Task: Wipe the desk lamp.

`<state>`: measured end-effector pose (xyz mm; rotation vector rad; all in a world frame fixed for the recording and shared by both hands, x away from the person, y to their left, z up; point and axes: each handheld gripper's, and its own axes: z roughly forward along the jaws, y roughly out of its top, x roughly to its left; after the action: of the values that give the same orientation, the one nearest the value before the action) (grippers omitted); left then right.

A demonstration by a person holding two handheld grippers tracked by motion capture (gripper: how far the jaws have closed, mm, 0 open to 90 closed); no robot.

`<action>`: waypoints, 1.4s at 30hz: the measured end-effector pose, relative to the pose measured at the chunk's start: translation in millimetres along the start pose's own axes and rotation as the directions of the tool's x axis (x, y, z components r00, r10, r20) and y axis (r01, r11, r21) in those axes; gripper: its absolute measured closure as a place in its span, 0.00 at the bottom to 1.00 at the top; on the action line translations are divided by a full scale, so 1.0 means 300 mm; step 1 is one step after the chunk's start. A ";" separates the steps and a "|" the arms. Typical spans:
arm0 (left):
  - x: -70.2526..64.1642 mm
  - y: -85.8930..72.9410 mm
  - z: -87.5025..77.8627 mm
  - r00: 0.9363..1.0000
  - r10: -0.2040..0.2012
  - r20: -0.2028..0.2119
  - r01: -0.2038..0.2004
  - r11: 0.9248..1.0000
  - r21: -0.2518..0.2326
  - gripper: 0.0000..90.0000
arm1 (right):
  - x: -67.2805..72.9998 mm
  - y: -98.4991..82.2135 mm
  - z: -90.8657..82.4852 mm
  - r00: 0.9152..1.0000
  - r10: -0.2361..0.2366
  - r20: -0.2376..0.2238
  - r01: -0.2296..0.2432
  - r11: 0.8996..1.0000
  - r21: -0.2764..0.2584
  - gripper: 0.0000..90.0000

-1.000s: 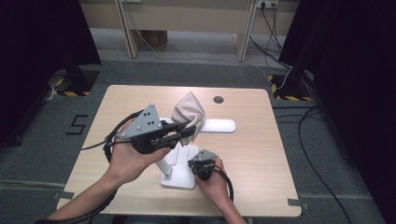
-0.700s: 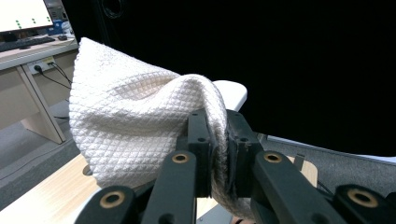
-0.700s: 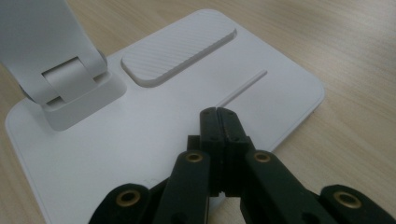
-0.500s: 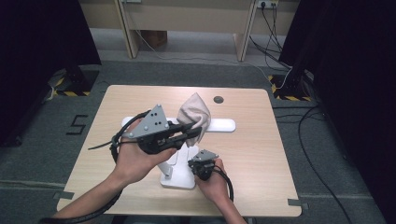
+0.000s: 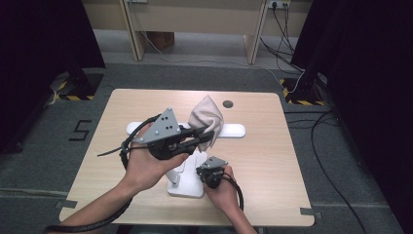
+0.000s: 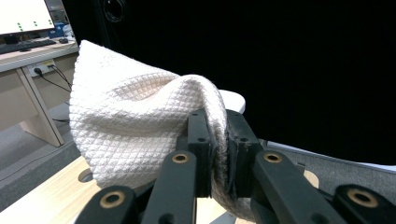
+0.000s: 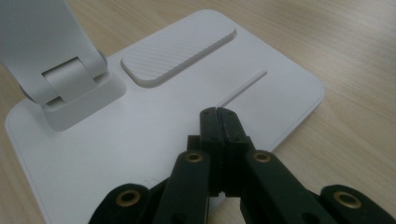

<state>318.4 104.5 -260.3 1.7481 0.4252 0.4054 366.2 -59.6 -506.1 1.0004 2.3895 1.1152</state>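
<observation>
The high view looks forward and down on the whole bench (image 5: 272, 161) from above. Each gripper view sits close behind its own jaws; the right one shares the white stand base (image 7: 154, 135) with it.

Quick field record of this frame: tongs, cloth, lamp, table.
left tongs: shut on the white quilted cloth, held up in the air
cloth position: draped beside the lamp head, above the table; contact with the head cannot be told
right tongs: shut, nothing between them, tips pressed on or just over the lamp base
lamp: white, flat base with a ribbed pad and a hinged arm
table: light wood, round cable hole near the far edge
</observation>
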 end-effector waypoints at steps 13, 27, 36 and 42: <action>-0.009 0.007 0.022 1.000 0.007 0.011 -0.007 1.000 0.005 0.91 | 0.001 -0.002 0.000 1.000 0.005 -0.002 -0.005 1.000 -0.002 1.00; -0.014 0.010 0.032 1.000 0.011 0.018 -0.011 1.000 0.010 0.91 | 0.001 -0.003 0.000 1.000 0.007 -0.001 -0.007 1.000 -0.006 1.00; -0.017 0.015 0.041 1.000 0.011 0.022 -0.012 1.000 0.014 0.91 | 0.000 -0.003 0.000 1.000 0.005 -0.001 -0.005 1.000 -0.004 1.00; -0.022 0.020 0.052 1.000 0.014 0.027 -0.015 1.000 0.018 0.91 | 0.001 -0.003 -0.001 1.000 0.005 -0.001 -0.005 1.000 -0.003 1.00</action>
<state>320.4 86.8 -258.1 1.7729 0.3980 0.3888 365.5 -59.8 -506.6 1.0062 2.3860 1.1210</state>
